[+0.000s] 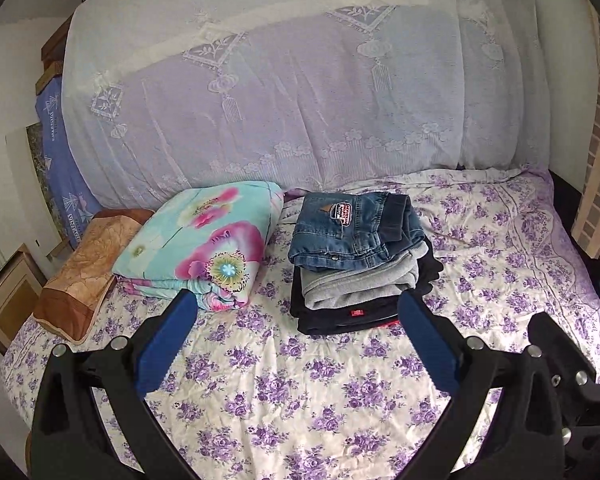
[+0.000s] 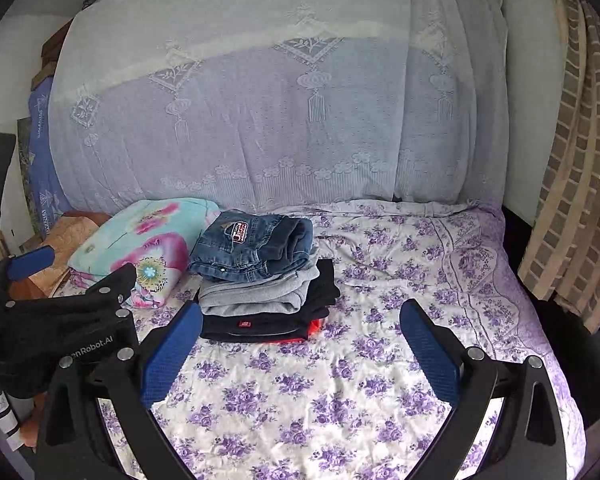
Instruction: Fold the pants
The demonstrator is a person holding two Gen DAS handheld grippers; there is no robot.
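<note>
Purple-flowered bedsheet [image 1: 300, 392] bears a stack of folded pants [image 1: 356, 264], blue denim uppermost. Left gripper [image 1: 296, 328] and right gripper [image 2: 300, 332] hover spread wide, empty. Denim likely soft, weighty; pinch the waistband.

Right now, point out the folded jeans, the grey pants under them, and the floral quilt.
folded jeans [image 1: 340, 236], left wrist view, on the denim below the patch.
grey pants [image 1: 352, 286], left wrist view, on the folded front edge.
floral quilt [image 2: 140, 240], right wrist view, on its top face.
</note>
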